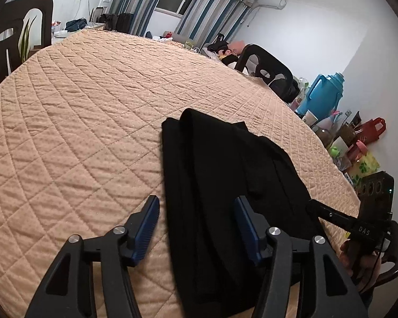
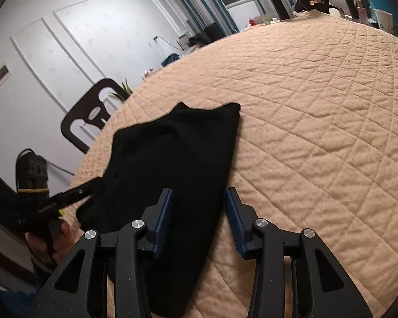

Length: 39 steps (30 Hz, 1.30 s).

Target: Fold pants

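Left wrist view: the left gripper (image 1: pixel 196 224) fills the lower centre of the frame, its two blue-padded fingers (image 1: pixel 146 228) spread wide, holding nothing. The left finger stands over bare quilt; the right finger overlaps the black pants (image 1: pixel 225 185), whose near left edge runs down between the two fingers. The pants lie folded in a long strip on the quilted peach table cover (image 1: pixel 79 132), running from the centre of the frame down to the lower edge. At the lower right, the right gripper (image 1: pixel 313 206) appears from the side, its black tips reaching the right edge of the pants; whether these tips pinch the cloth cannot be told from this view. A blue thermos (image 1: pixel 323 92) and a black chair (image 1: pixel 268 66) occupy the right and upper right.

Right wrist view: the right gripper (image 2: pixel 199 220) fills the lower centre, its fingers (image 2: pixel 163 220) spread apart with the right-hand edge of the pants (image 2: pixel 172 164) passing between them. The pants taper toward the frame centre on the table cover (image 2: pixel 318 106). At the lower left, the left gripper (image 2: pixel 92 185) is seen side-on with its tip at the pants' edge. A second black chair (image 2: pixel 90 114) stands at the left.
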Motion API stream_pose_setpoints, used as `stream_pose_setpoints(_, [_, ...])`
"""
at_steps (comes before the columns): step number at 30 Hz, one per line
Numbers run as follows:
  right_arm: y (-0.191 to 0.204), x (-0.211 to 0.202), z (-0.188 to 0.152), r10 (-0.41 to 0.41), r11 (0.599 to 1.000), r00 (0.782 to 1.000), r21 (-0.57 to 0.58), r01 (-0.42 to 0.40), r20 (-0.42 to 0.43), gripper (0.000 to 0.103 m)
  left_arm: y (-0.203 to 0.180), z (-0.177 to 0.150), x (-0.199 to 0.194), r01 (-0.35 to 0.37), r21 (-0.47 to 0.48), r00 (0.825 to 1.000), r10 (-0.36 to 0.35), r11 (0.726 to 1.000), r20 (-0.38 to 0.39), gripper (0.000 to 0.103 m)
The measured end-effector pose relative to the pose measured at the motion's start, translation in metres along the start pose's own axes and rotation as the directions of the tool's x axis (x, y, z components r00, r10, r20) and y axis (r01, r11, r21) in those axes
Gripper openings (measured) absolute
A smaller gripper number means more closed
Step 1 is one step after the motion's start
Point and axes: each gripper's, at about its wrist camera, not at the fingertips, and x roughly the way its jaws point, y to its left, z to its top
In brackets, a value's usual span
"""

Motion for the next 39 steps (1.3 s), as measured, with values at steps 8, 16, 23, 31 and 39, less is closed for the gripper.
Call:
stream_pose_setpoints(8, [0.006, -0.002, -0.012, 0.053, 0.999, 0.999, 0.005, -0.053, -0.015, 0.043, -0.01, -0.012, -0.001, 0.033, 0.012, 0.999, -0.033, 0.999, -0.003, 0.061])
stream_pose_setpoints(16, [0.006, 0.008, 0.004, 0.046, 0.999, 0.999, 0.013, -0.046, -0.022, 0.028, -0.003, 0.005, 0.006, 0.043, -0.03, 0.999, -0.043, 0.999, -0.015, 0.037])
stream_pose_setpoints(23, [0.022, -0.009, 0.011, 0.082, 0.996, 0.996, -0.038, -0.081, 0.031, 0.017, -0.014, 0.012, -0.012, 0.074, 0.019, 0.997, -0.074, 0.997, 0.025, 0.025])
stream_pose_setpoints(31, [0.061, -0.003, 0.053, 0.119, 0.984, 0.991, -0.141, -0.109, 0.063, 0.017, -0.008, 0.056, -0.027, 0.049, 0.055, 0.994, -0.055, 0.997, 0.099, 0.024])
stream_pose_setpoints(39, [0.07, 0.052, 0.107, 0.166, 0.976, 0.986, -0.15, -0.159, 0.033, 0.017, 0.027, 0.107, -0.006, -0.012, 0.061, 0.994, 0.006, 0.998, 0.105, 0.025])
